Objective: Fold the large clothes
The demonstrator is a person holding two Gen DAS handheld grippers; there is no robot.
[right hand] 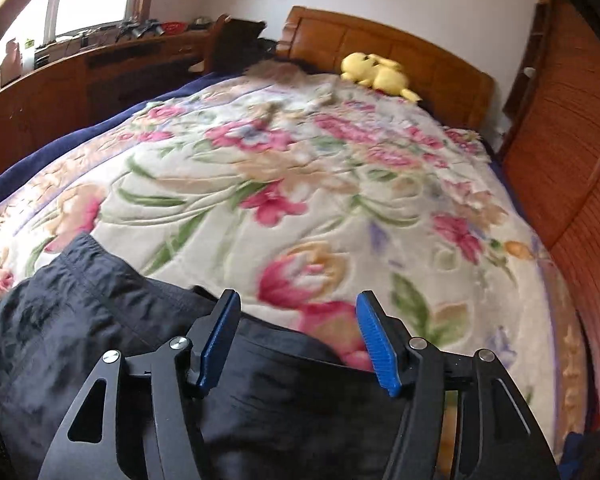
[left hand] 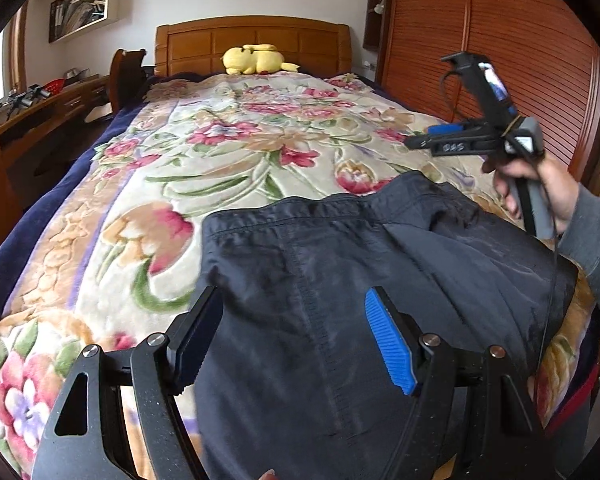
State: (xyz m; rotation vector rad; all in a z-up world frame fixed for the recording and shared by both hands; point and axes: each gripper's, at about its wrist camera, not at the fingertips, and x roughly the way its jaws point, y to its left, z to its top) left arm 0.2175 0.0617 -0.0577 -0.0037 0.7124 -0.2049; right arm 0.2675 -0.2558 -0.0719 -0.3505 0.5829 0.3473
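Note:
A dark navy garment (left hand: 340, 264) lies in a loose fold at the near end of the bed, its stitched hem facing the headboard. My left gripper (left hand: 294, 344) hovers over it with its jaws wide apart, and no cloth is pinched between the pads. A hand holds my right gripper (left hand: 428, 136) in the air above the garment's far right corner. In the right wrist view the right gripper (right hand: 298, 340) is open with nothing between its blue pads (right hand: 376, 340), and the garment (right hand: 100, 320) lies below and to the left.
A floral blanket (left hand: 228, 152) covers the bed. A yellow plush toy (left hand: 252, 60) rests by the wooden headboard (left hand: 252, 38). A slatted wooden wardrobe (left hand: 500, 60) runs along the right, and a wooden desk (left hand: 40, 108) with clutter stands at the left.

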